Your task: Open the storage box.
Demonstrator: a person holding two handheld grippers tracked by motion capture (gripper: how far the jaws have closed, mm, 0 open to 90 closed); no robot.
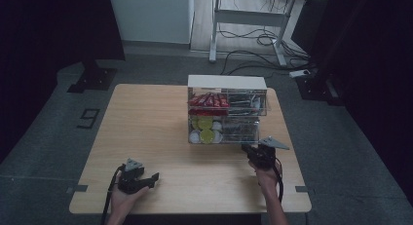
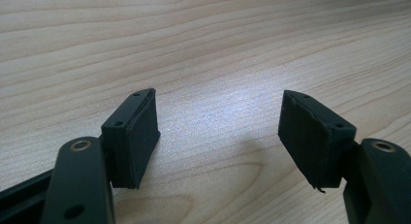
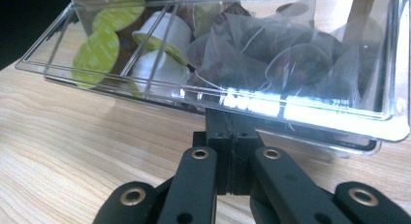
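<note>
My right gripper point(image 1: 249, 150) sits at the front of the clear drawer organizer point(image 1: 227, 109), its jaws pressed together under the front lip of the lower drawer point(image 3: 213, 95). In the right gripper view the jaw tips disappear beneath that clear lip, so I judge they are pinched on the drawer's edge or a small pull there, though the exact contact is hidden by the plastic. The drawer appears slid part of the way out: I look down into its open compartments, with green-lidded capsules point(image 3: 99, 52) on one side and clear sachets point(image 3: 286, 54) of something dark on the other. In the high view the organizer stands toward the far right of the wooden surface point(image 1: 146, 132), white top on, red packets point(image 1: 208, 100) in the upper tier.

My left gripper point(image 1: 138, 178) rests low at the near left of the surface, well apart from the organizer, jaws spread wide with nothing between them.

As I read it, the grasp on the drawer is made and the pull is underway but not finished. Taking anything out is yet to come, and my free left gripper looks ready for that.
</note>
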